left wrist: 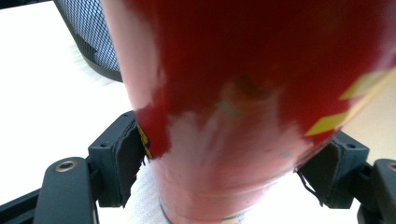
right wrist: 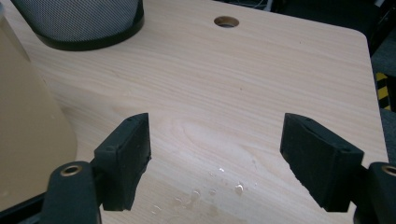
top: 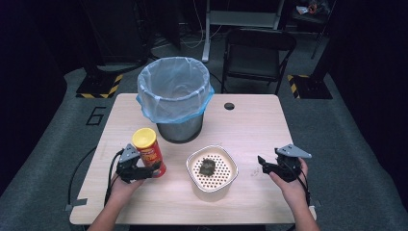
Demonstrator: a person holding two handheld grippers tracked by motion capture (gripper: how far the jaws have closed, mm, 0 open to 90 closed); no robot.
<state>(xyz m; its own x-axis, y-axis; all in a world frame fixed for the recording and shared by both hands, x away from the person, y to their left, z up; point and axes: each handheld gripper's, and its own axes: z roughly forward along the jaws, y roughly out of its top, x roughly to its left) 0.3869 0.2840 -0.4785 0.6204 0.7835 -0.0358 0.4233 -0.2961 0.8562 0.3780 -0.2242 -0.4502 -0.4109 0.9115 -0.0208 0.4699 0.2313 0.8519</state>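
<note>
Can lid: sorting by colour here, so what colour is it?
Yellow, on the red can; the lid shows best in the high view.

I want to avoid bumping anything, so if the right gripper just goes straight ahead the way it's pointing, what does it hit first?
Probably nothing soon. The right gripper, open, faces bare table with a few water drops. The beige strainer bowl and mesh bin sit off to its left, though depth is hard to judge.

red can [top: 152, 156], yellow lid | blue-liner [top: 174, 90] mesh bin | cream colander [top: 212, 168] | pale wood table [top: 250, 125]
</note>
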